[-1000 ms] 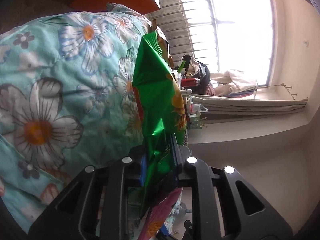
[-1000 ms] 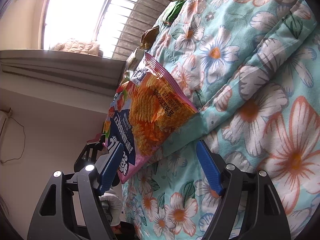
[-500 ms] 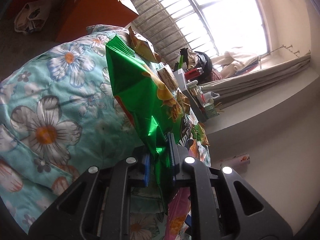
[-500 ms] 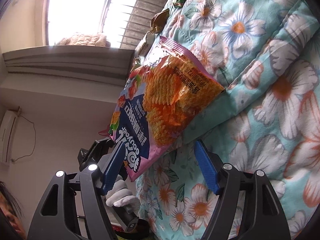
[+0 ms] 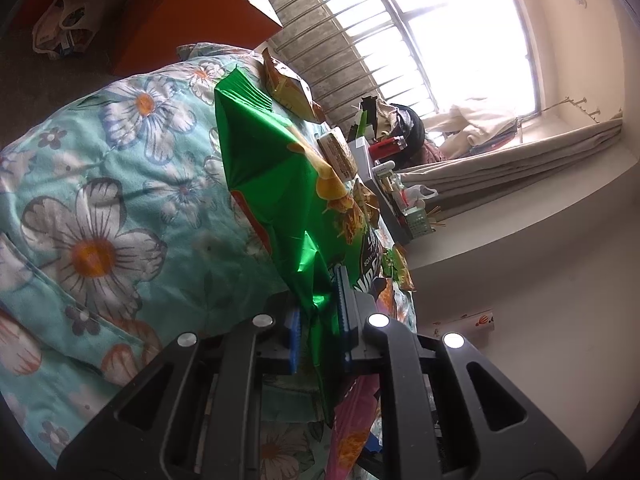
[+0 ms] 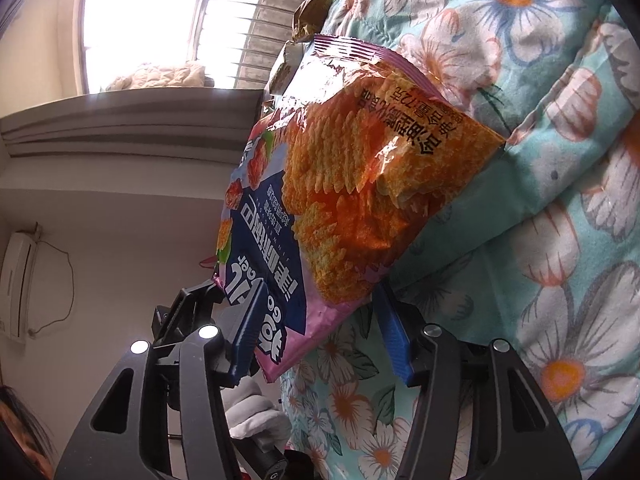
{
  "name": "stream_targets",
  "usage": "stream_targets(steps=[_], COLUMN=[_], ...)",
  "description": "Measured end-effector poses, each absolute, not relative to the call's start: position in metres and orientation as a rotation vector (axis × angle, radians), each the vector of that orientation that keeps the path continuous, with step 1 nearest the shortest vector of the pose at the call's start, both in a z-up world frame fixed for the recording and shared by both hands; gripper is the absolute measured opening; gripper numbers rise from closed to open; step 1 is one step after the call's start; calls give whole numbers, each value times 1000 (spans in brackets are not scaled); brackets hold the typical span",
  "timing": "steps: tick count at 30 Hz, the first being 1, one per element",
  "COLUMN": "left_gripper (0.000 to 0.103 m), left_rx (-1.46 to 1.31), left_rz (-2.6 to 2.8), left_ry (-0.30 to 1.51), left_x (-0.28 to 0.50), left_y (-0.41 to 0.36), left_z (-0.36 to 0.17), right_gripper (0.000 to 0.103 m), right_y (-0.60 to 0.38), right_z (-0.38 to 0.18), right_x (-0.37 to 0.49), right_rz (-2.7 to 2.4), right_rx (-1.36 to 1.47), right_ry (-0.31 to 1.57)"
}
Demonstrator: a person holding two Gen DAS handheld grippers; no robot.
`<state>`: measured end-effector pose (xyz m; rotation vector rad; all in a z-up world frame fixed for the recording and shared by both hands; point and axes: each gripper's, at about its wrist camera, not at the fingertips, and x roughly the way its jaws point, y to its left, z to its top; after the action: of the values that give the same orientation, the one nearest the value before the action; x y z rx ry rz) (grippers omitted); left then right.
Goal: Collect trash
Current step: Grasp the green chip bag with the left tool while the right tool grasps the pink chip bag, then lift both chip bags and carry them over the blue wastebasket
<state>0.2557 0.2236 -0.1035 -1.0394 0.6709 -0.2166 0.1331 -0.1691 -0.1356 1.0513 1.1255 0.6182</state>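
Observation:
A crumpled green snack bag (image 5: 272,168) stands up from the floral quilt (image 5: 100,200), and my left gripper (image 5: 318,300) is shut on its lower end. In the right wrist view a pink and orange chip bag (image 6: 360,184) lies on the quilt (image 6: 560,160) at the bed's edge. My right gripper (image 6: 320,292) has that bag's lower corner between its blue pads, and its jaws are closing. The left pad overlaps the bag's edge; the right pad still stands a little apart from it. The same pink bag (image 5: 352,432) shows below the left gripper.
More wrappers lie further along the bed: a yellow-brown bag (image 5: 290,90), a flat packet (image 5: 338,152) and a brown wrapper (image 6: 312,16). An orange box (image 5: 180,20) stands on the floor beyond the bed. A cluttered desk (image 5: 392,184) is under the window. A gloved hand (image 6: 256,412) shows at the bottom.
The left gripper has rolled and risen with the green bag in it. The right gripper has come closer to the pink bag, and its jaws have narrowed around the bag's corner.

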Motion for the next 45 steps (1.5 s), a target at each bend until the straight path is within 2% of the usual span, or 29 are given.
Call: stream_targets(steps=[1, 3, 5, 15, 23, 30, 37, 45], left_gripper=[13, 13, 12, 9, 5, 4, 4, 4], left_rx=[-1041, -1042, -1041, -987, -838, -697, -554, -342], left_rz=[-217, -218, -215, -217, -270, -420, -618, -863], left_ry=[670, 669, 669, 625, 565, 528, 539, 604], left_x=[254, 253, 253, 239, 218, 202, 201, 202], left_y=[224, 223, 223, 223, 200, 139, 40, -117], left_z=[-104, -106, -105, -86, -30, 19, 59, 85], right_gripper=[46, 34, 27, 5, 4, 3, 3, 3], right_y=[-168, -166, -166, -192, -241, -306, -388, -501], right_z=[-138, -142, -144, -115, -77, -60, -48, -45], right_x=[134, 136, 137, 115, 85, 34, -20, -89], right_rz=[614, 611, 622, 683, 656, 587, 459, 188], right_rx=[1060, 1084, 1094, 1049, 1023, 1071, 1100, 1118], right_ry=[1124, 1116, 1114, 1010, 851, 686, 496, 271])
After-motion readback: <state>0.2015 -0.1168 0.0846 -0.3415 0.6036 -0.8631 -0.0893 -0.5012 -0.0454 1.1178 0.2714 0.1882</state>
